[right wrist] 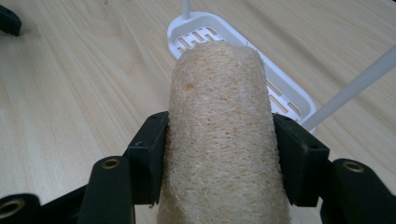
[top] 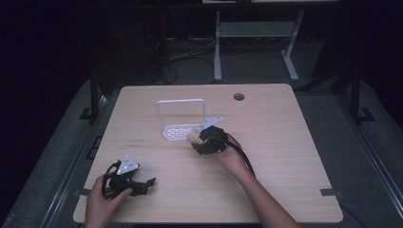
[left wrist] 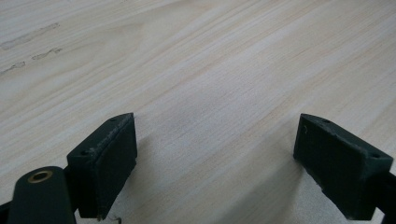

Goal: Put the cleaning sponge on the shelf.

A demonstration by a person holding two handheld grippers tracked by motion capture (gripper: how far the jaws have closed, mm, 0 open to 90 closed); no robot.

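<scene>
Likely light, springy, rough: loofah [right wrist: 219, 135] pinched mid-length by right gripper [right wrist: 219, 158] near rack [right wrist: 289, 100]. Left gripper [left wrist: 215, 163] wide apart, empty.

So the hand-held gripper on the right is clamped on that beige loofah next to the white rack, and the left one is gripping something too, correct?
Not quite. The right hand-held gripper is clamped on the loofah by the white rack, but the left hand-held gripper grips nothing: the left gripper view shows its jaws wide apart over bare table.
</scene>
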